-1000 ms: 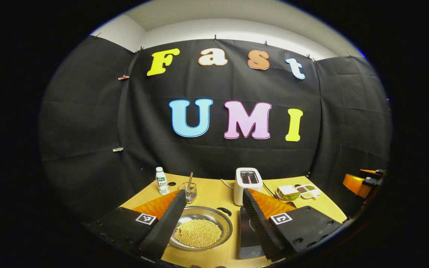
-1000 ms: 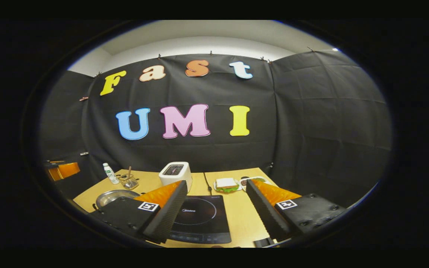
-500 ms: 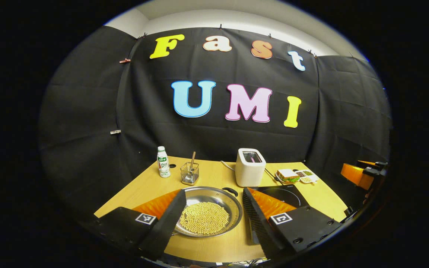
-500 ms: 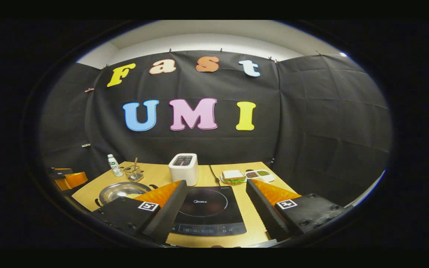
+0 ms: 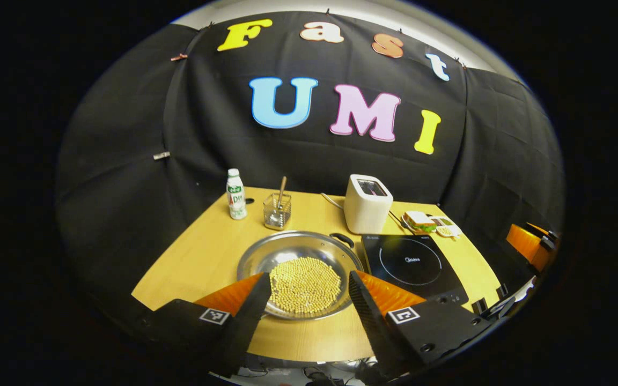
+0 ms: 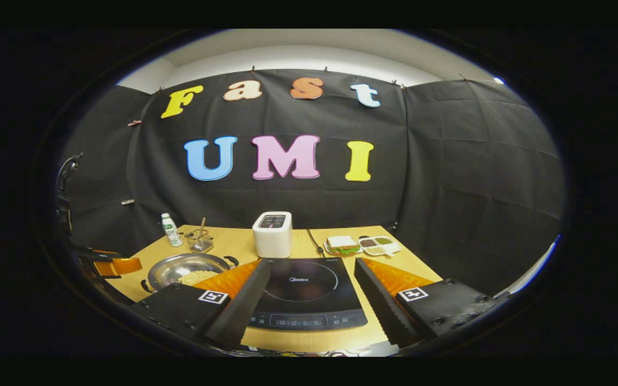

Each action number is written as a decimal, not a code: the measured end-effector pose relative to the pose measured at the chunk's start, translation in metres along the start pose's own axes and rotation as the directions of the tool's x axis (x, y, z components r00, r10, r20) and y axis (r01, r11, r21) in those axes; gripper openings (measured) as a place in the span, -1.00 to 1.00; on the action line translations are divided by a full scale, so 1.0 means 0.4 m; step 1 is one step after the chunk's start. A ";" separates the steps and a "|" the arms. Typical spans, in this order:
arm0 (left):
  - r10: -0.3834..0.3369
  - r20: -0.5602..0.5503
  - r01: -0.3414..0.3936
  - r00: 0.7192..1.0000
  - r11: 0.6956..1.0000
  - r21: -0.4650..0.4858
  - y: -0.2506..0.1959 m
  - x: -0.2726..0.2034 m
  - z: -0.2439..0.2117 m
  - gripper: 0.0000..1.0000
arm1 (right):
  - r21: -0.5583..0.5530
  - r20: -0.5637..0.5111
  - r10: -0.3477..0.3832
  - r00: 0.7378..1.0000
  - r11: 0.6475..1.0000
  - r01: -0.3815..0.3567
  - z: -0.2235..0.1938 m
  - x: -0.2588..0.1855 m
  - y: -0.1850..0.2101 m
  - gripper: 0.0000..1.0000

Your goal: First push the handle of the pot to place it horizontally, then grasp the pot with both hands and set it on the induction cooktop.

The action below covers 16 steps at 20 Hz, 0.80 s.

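Note:
A shallow steel pot (image 5: 301,252) holding yellow beans sits on the wooden table (image 5: 207,257), left of the black induction cooktop (image 5: 413,264). One black pot handle (image 5: 342,239) shows at the far right of the rim. My left gripper (image 5: 307,284) is open, hovering in front of the pot's near edge and touching nothing. My right gripper (image 6: 311,268) is open before the cooktop (image 6: 303,292), apart from it. The pot (image 6: 172,268) lies left of it, with a handle (image 6: 231,261) at its far right. The other gripper (image 6: 110,265) shows beside the pot.
A white toaster (image 5: 367,203) stands behind the cooktop with its cord trailing back. A small bottle (image 5: 235,194) and a wire holder with a utensil (image 5: 277,210) stand at the back left. A sandwich plate (image 5: 419,221) and a small dish tray (image 6: 377,245) sit back right.
Both grippers have drawn back and risen, so more of the table, pot and cooktop shows. Both stayed open. The pot has not moved.

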<state>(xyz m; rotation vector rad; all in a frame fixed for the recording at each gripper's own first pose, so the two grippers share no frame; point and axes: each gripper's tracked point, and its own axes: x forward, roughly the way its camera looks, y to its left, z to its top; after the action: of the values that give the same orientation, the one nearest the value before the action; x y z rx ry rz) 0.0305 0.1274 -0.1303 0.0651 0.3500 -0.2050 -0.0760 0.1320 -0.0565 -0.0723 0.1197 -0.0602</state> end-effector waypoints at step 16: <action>-0.142 -0.260 0.099 0.955 0.980 -0.171 0.102 0.035 -0.251 -0.89 | -0.049 -0.022 0.073 0.997 0.996 -0.074 -0.016 0.034 0.125 0.99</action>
<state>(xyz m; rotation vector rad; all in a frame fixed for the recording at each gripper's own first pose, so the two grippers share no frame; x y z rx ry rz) 0.0184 0.1746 -0.2283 -0.0844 0.6436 -0.2906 -0.0605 0.1804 -0.0683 -0.1173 0.1439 0.0153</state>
